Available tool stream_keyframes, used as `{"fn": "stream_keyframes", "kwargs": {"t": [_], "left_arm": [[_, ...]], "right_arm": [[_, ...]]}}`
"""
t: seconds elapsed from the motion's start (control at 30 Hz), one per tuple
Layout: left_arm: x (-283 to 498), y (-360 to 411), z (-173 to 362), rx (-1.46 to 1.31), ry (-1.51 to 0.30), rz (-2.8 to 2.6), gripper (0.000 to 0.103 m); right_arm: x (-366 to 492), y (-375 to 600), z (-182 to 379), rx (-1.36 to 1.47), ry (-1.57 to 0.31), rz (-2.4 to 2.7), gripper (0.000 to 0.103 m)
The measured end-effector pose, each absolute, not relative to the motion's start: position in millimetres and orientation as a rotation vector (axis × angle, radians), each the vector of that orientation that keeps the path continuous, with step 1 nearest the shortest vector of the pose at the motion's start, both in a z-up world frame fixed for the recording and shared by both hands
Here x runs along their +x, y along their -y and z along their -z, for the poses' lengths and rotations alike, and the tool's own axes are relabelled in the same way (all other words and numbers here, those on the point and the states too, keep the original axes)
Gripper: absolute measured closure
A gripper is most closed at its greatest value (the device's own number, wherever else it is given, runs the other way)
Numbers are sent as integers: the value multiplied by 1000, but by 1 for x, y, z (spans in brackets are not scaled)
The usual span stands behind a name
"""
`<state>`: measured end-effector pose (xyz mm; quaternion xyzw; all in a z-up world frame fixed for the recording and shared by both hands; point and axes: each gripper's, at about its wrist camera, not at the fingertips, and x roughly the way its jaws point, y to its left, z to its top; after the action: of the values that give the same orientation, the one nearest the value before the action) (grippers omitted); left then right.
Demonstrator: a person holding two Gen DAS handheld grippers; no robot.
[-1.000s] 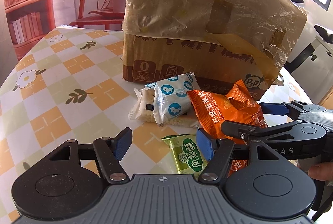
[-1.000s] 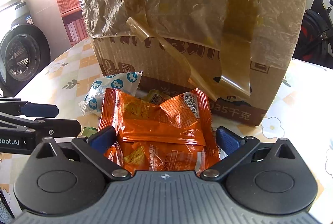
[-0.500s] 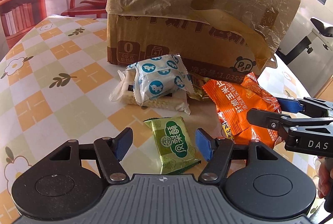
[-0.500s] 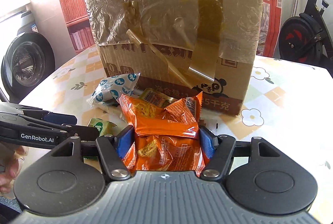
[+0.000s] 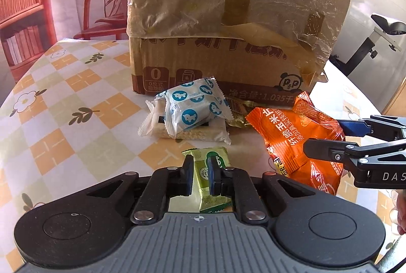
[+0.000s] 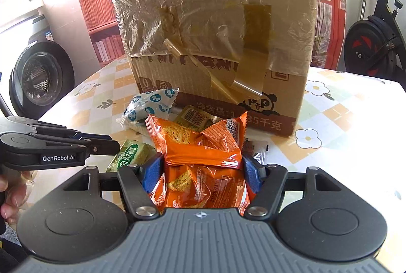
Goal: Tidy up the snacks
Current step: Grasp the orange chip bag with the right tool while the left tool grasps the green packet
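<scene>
Snacks gripped, one per hand-held gripper.
Left hand-held gripper (image 5: 200,172) pinches the green packet (image 5: 209,179); right hand-held gripper (image 6: 203,169) clamps the orange bags (image 6: 200,158), likely for lifting toward the box (image 6: 215,39).

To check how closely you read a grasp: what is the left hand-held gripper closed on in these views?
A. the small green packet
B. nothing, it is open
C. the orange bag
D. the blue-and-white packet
A: in the left wrist view the left hand-held gripper has its two fingers pinched onto the small green packet, while the orange bag sits between the right hand-held gripper's fingers.
</scene>
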<state>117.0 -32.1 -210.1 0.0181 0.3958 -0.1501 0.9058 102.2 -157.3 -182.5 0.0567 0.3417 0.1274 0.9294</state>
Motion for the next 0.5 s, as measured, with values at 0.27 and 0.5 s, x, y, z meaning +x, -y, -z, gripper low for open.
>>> {"fn": "stream_keyframes", "kwargs": {"t": [0.27,0.5], "left_arm": [[128,34,222,-33,-841,309,45],[137,58,242,60,-878,291,46]], "right_arm": [[99,159,180,112,-692,-236,35],[94,167,183,120,-696,-203,35]]}}
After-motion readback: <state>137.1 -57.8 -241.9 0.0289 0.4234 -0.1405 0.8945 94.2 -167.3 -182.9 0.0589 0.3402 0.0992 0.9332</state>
